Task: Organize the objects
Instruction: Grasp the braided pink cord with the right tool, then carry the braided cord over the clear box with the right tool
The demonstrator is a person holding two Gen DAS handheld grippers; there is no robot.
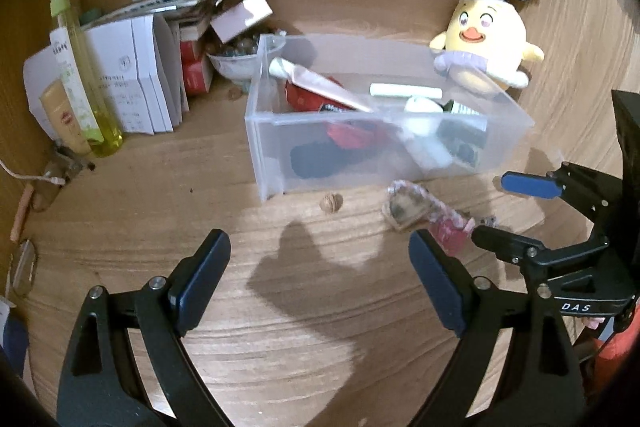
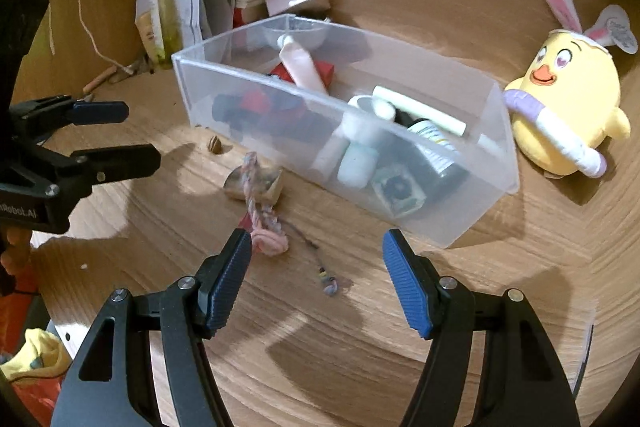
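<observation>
A clear plastic bin [image 1: 504,143] [image 2: 440,223] sits on the wooden desk, holding tubes, bottles and red and black items. In front of it lie a walnut [image 1: 331,203] [image 2: 215,145], a small cardboard piece [image 1: 402,213] [image 2: 256,187] and a pink braided cord [image 1: 444,215] [image 2: 266,233]. My left gripper [image 1: 320,259] is open and empty, short of the walnut. My right gripper [image 2: 316,255] is open and empty, its left finger beside the cord's coiled end. Each gripper shows in the other's view, right [image 1: 500,205], left [image 2: 136,135].
A yellow chick plush with bunny ears [image 1: 486,45] [image 2: 568,107] stands at the bin's right. White booklets [image 1: 140,75], a yellow-green bottle [image 1: 82,75] [image 2: 162,11], small boxes and a bowl of beads [image 1: 236,57] crowd the back left corner. Wooden walls close the back.
</observation>
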